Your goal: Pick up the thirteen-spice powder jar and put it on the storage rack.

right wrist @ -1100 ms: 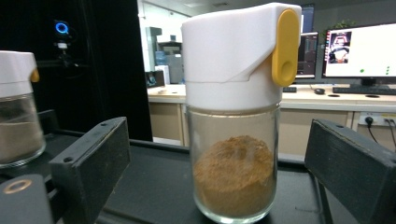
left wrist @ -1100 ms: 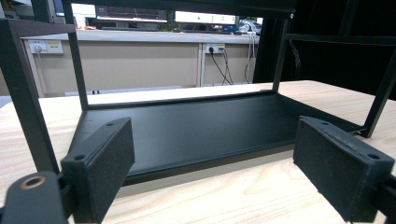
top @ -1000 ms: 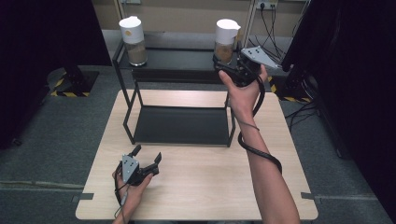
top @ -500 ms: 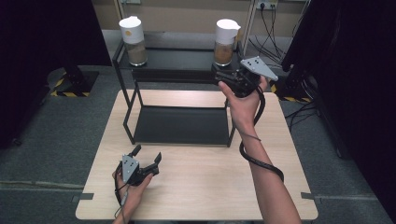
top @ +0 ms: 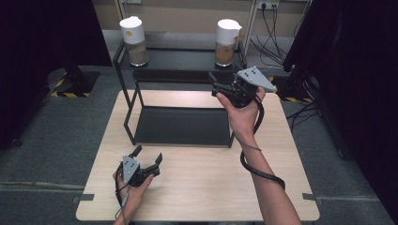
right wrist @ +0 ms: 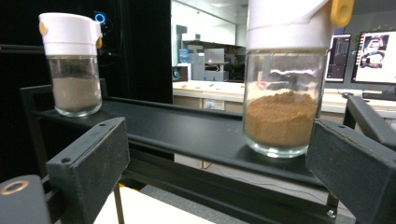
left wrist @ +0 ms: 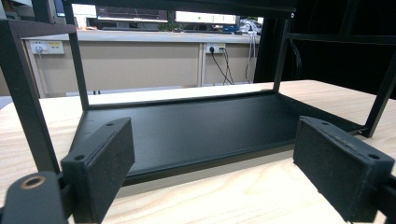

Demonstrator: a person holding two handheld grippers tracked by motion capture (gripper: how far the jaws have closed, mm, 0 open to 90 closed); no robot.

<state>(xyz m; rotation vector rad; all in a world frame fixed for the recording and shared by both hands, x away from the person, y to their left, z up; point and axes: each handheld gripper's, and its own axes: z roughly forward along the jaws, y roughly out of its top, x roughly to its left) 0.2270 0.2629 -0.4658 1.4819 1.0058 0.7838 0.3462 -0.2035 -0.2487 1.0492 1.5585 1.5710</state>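
Two glass jars with white lids stand on the top shelf of a black rack [top: 178, 58]. The left jar [top: 133, 42] holds greyish powder. The right jar [top: 227, 43] holds brown powder. My right gripper [top: 217, 84] is held in the air just in front of the right jar, open and empty. In the right gripper view the brown jar [right wrist: 280, 93] stands beyond the wide-apart jaws, toward the right one, with the other jar [right wrist: 74, 70] farther off. My left gripper [top: 148, 154] rests open on the table [top: 211, 187] and faces the rack's lower shelf [left wrist: 187, 126].
The rack's thin black legs [top: 129, 112] and top-shelf front rail [right wrist: 210, 163] stand between the grippers and the shelves. Dark curtains flank the table on both sides. Wall sockets and cables [top: 267, 18] lie behind the rack.
My right gripper has drawn back from the right jar toward the person and dropped a little. The left gripper has stayed put.
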